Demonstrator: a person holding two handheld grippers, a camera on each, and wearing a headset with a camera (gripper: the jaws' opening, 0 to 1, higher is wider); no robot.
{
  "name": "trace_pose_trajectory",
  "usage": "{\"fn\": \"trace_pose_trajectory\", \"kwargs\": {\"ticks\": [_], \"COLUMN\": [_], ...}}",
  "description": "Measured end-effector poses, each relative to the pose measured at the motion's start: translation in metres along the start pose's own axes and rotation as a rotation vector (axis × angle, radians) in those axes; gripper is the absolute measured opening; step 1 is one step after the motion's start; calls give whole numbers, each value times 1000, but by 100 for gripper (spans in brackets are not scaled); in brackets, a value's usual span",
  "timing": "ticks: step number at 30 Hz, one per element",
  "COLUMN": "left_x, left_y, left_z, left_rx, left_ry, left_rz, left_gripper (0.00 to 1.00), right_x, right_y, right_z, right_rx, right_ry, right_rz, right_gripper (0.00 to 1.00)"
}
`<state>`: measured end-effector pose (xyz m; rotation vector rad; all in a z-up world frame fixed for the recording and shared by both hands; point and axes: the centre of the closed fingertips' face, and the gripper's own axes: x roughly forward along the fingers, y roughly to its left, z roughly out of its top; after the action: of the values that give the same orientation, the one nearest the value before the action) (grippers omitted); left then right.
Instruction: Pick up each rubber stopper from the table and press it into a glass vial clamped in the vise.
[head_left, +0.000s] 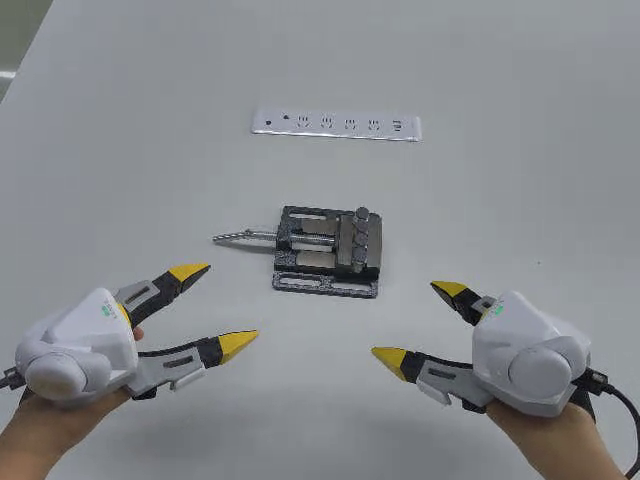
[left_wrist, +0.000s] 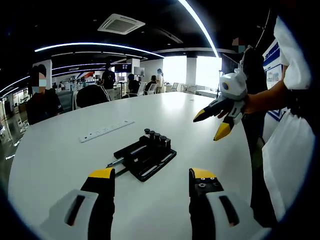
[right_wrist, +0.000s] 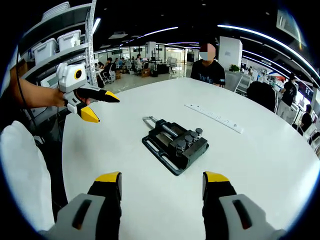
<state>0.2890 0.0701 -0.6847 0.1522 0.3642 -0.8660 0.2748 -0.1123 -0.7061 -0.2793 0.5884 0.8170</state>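
A round white table fills the head view. At its centre sits a small black vise, its thin metal handle sticking out to the left. Clamped between the vise jaws, four vials stand upright in a straight row, touching or nearly touching one another. Each is closed by a dark grey round stopper seated in its mouth. What is inside the vials is too small to tell.

Beyond the vise, well apart from it, a white power strip lies flat on the table.

The left gripper hangs at the lower left, near the front of the vise but apart from it. Its yellow-tipped claw is spread wide and holds nothing. The right gripper hangs at the lower right, also apart from the vise, its claw likewise spread and holding nothing. Each gripper view looks across the table at the vise with the opposite gripper raised above the table.
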Motion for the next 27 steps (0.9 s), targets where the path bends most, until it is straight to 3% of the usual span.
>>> {"fn": "trace_pose_trajectory", "kwargs": {"ticks": [12, 17, 27], "left_x": [-7, -8, -8], "left_y": [-6, -4, -9], "left_z": [-6, -10, -5], "left_rx": [-10, -8, -10], "left_ry": [9, 7, 2], "left_rz": [7, 7, 4], "left_gripper": [58, 58, 58], "right_x": [-3, -4, -4], "right_y": [4, 5, 8], "right_z": [-5, -7, -9], "right_rx": [6, 4, 6], "right_ry": [2, 5, 9], "right_rz": [-7, -9, -6], "right_gripper": [67, 67, 66]}}
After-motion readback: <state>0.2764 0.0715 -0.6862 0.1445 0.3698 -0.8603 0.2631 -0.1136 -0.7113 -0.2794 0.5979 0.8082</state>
